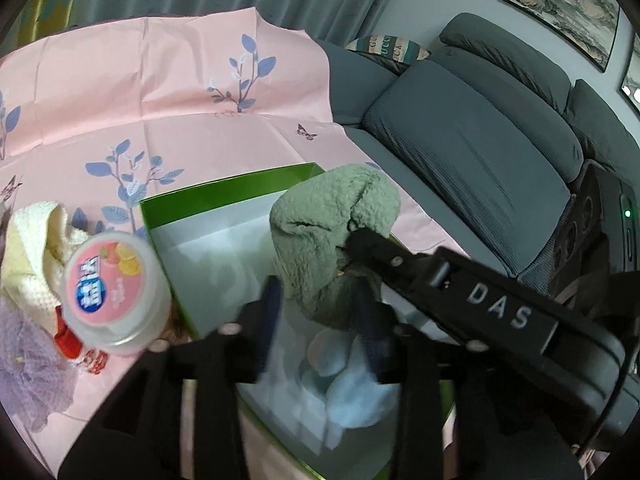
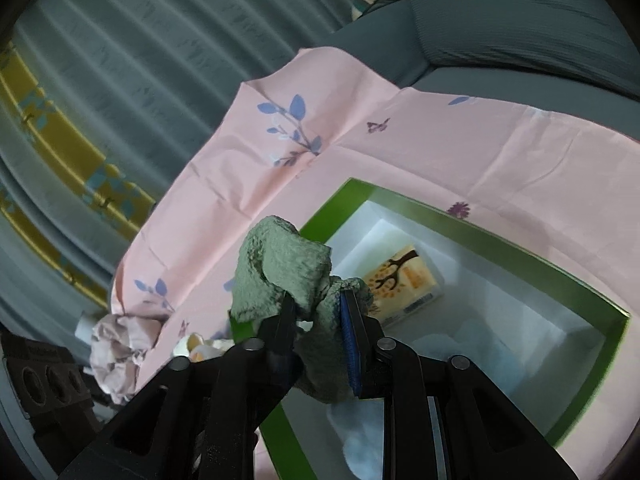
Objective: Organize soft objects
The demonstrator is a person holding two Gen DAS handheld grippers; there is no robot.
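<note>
So my right hand-held gripper (image 2: pixel 318 316) is pinching the green towel (image 2: pixel 284 272), fingers pressed into the bunched fabric, and the whole wad hangs over the near corner of the green box (image 2: pixel 500 256). From the left wrist view you can see the same towel (image 1: pixel 332 236) dangling above the box's white inside (image 1: pixel 224 248), with the right hand-held gripper (image 1: pixel 356 246) reaching in from the right side.

My left hand-held gripper (image 1: pixel 318 316) has its fingers spread apart with nothing between them, sitting low over the box just beside the towel's bottom edge.

Inside the box there's a light blue soft thing (image 1: pixel 352 380) at the near end, kinda blurry, and a cream pack with a tree print (image 2: pixel 404 284) lying at the far end.

Outside the box on the pink floral cloth (image 1: pixel 160 92): a round tub with a pink label (image 1: pixel 112 292) right next to the box's left wall, a cream knit cloth (image 1: pixel 32 248) behind it, a purple mesh puff (image 1: pixel 28 364) near the edge, and something red (image 1: pixel 66 338) poking out under the tub. Grey sofa (image 1: pixel 472 140) off to the right.
</note>
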